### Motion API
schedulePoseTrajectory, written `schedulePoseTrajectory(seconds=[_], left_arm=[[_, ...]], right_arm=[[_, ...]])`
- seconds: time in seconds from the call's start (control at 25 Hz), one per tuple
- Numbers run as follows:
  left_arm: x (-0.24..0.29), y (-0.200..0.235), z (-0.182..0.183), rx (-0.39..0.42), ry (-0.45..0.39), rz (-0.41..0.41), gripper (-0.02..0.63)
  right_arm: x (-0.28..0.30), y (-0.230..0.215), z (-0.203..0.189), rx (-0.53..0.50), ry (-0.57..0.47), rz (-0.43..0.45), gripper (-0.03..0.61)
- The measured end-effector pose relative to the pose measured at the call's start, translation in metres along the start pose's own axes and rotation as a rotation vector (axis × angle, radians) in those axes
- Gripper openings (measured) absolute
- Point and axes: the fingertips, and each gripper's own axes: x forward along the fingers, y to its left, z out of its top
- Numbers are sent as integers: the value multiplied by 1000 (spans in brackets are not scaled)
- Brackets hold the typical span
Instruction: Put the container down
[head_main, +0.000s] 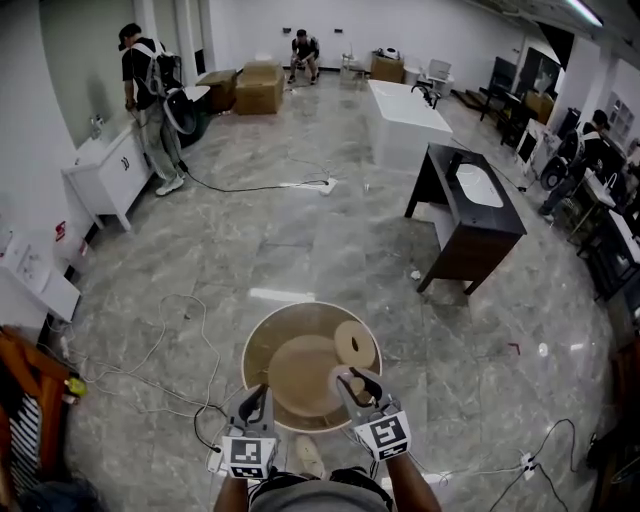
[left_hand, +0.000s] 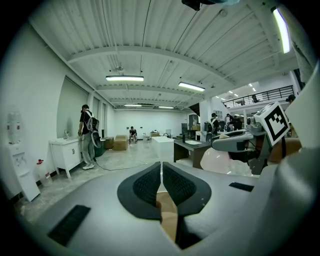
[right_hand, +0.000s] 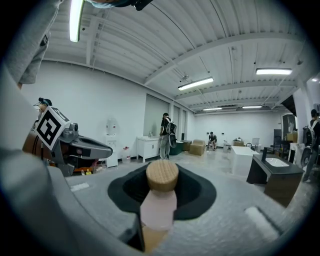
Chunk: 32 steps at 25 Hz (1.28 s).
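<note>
Two-handed carry: round container (head_main: 262, 340) above grey floor (head_main: 300, 240) | left gripper (head_main: 260, 398) jaws nearly together, pinching rim (left_hand: 166, 207) | right gripper (head_main: 360, 385) jaws partly apart, clamped on wood-capped peg (right_hand: 161, 197)

Black ribbed fingers (left_hand: 143, 189), white marker cubes (head_main: 384, 433)

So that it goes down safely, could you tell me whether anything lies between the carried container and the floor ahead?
Nothing visible blocks the bare floor just ahead of the container, which the left gripper and right gripper grip. The floor directly beneath it is hidden. Loose cables lie on the floor to its left.
</note>
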Motion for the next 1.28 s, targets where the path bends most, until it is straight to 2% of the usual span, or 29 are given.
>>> schedulePoseTrajectory(seconds=[0.32, 0.56, 1.0, 1.16, 1.28], left_arm=[[19, 42, -1, -30, -13, 59, 29], [34, 63, -15, -52, 9, 104, 29], [76, 103, -70, -133, 75, 228, 29], [98, 119, -95, -182, 107, 281, 29], [113, 129, -118, -189, 119, 308, 29]], right_arm=[[56, 5, 5, -17, -3, 63, 117], [95, 12, -3, -10, 13, 130, 117], [187, 26, -52, -64, 67, 299, 117], [224, 27, -77, -64, 66, 349, 117], [247, 27, -97, -69, 97, 387, 117]])
